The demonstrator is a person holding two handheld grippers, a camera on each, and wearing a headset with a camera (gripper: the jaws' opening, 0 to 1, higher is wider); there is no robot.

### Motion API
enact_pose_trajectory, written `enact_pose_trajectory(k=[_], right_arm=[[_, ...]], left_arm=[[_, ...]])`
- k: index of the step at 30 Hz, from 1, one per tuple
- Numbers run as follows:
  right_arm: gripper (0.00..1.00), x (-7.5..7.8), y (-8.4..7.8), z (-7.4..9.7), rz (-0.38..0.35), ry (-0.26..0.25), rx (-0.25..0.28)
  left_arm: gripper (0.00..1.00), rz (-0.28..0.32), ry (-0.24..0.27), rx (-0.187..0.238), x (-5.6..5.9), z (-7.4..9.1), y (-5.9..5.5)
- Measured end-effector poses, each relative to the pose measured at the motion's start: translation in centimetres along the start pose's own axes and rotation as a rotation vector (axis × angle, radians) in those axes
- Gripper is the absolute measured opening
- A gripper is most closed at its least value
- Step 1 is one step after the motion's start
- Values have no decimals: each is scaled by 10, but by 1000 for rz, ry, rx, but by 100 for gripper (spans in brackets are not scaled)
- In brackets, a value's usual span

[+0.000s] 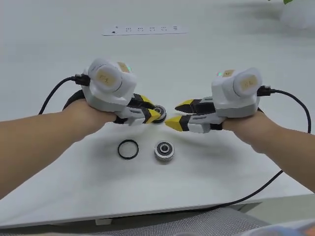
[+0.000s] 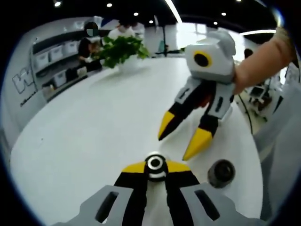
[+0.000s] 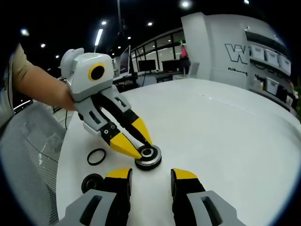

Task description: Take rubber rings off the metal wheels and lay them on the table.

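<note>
Wheel [image 2: 155, 164] clenched in left tongs [image 1: 155, 114], right tongs [image 3: 151, 175] released, big W [image 3: 233, 52] on wall [image 3: 207, 37]

We see the white table [image 1: 206, 54] evenly and brightly lit in the head view with soft shadows, while both gripper views bend strongly at their edges, go dim above, and show ceiling lights [image 3: 184, 4] as glaring spots

The left gripper [image 1: 156, 114] and the right gripper [image 1: 173, 115] share one build: a rounded white-grey housing with a tan round patch, and black fingers [image 3: 187, 186] tipped in yellow. A black cable [image 1: 66, 80] leaves each housing. The person wears a short sleeve [image 3: 10, 66] in khaki.
</note>
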State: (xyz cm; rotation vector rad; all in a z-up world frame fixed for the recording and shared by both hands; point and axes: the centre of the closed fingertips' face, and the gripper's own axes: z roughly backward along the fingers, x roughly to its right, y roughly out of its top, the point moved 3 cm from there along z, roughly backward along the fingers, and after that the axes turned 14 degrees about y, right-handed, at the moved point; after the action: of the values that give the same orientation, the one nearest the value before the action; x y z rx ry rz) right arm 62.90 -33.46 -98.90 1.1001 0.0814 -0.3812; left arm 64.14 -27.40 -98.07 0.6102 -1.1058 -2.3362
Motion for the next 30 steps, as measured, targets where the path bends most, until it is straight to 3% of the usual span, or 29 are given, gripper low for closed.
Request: enact_pose_trajectory(k=[19,30], right_arm=[[29,5,5,-20,-13,-19,23],[23,8,2,-24,16,-38,-10]], left_arm=[[14,20,26,-4,0,-1,0],[14,24,32,-3,0,0,0]])
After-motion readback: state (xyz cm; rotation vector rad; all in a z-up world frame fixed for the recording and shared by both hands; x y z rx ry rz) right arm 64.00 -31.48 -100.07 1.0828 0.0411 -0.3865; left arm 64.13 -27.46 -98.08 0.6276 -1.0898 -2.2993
